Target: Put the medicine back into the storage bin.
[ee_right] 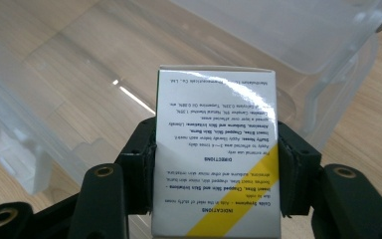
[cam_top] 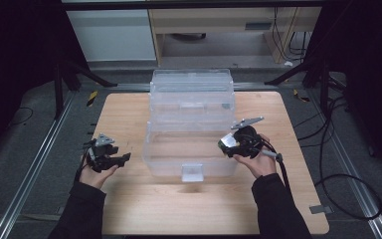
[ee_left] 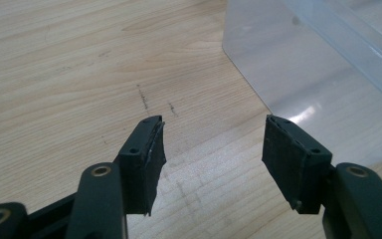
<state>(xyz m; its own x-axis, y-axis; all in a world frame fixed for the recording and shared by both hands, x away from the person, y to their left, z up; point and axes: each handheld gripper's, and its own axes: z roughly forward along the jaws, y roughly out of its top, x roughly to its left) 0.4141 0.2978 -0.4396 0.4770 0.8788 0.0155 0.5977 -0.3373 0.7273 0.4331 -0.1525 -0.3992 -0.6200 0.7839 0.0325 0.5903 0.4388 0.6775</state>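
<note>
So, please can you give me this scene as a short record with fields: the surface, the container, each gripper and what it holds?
surface: wooden table
container: clear plastic box, open, lid tipped back
left gripper: jaws apart, holding nothing, beside the container's left wall
right gripper: jaws closed on a small printed carton
carton: white, yellow diagonal stripe, text upside down in the right gripper view
carton position: over the container's right part

Carton [ee_right: 216,154] bottom cut off by frame edge in right gripper view; its sides hidden behind jaws; top print line too blurred to read.
</note>
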